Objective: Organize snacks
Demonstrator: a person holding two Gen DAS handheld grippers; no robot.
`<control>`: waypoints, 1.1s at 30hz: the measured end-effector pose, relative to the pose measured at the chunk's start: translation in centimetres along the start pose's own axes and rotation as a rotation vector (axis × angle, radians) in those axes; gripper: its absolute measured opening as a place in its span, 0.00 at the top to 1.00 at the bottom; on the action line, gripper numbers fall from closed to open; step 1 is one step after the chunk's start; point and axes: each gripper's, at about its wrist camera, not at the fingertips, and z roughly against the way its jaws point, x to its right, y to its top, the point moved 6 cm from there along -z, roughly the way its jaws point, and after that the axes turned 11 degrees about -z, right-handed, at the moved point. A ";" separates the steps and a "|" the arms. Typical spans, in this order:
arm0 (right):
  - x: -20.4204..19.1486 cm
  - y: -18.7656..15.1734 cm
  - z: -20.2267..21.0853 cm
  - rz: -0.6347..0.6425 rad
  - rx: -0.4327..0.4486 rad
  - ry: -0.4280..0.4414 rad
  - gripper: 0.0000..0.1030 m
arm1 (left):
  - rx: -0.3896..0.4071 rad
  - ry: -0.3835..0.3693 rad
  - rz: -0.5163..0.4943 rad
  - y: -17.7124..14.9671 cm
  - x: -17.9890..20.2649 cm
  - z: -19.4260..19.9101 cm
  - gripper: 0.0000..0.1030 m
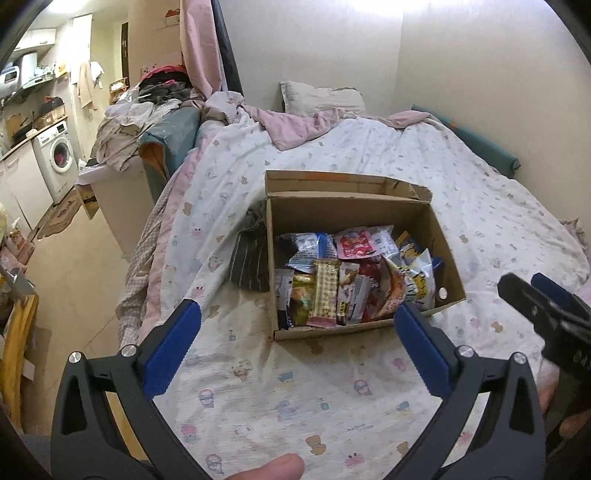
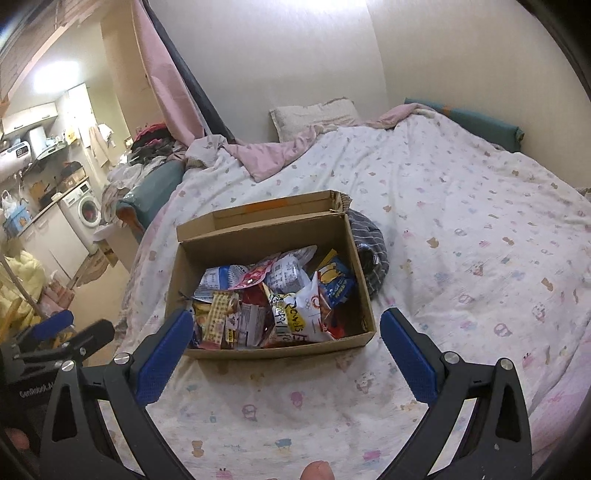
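We are holding the left claw (image 1: pixel 297 321) and the right claw (image 2: pixel 286 328) wide open and empty above the bed (image 2: pixel 461 229), where the cardboard box (image 2: pixel 354 258) is sitting, open, filled with snack packets (image 2: pixel 266 299).

Both views are lit pretty warm and soft, kinda yellowish indoor light. There's a blown-out white patch on the wall (image 1: pixel 376 11) at the top centre of each frame, plus a glary blob upper left in the right wrist view. Heavy fisheye bending, with dark vignette in the corners. The bed (image 2: pixel 461 229) is sharp and the shadows are faint. A fingertip at the bottom edge is blurry.
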 end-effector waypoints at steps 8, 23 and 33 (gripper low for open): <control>-0.3 -1.9 -1.6 0.045 -0.013 -0.005 0.00 | -0.002 0.003 -0.008 -0.4 0.5 -1.0 0.00; 0.6 -2.0 -2.2 0.033 -0.015 -0.041 0.00 | -0.004 -0.009 0.000 -0.3 0.7 -1.1 0.00; 0.4 -2.1 -2.3 0.046 -0.016 -0.042 0.00 | -0.004 -0.007 -0.001 -0.3 0.5 -0.9 0.00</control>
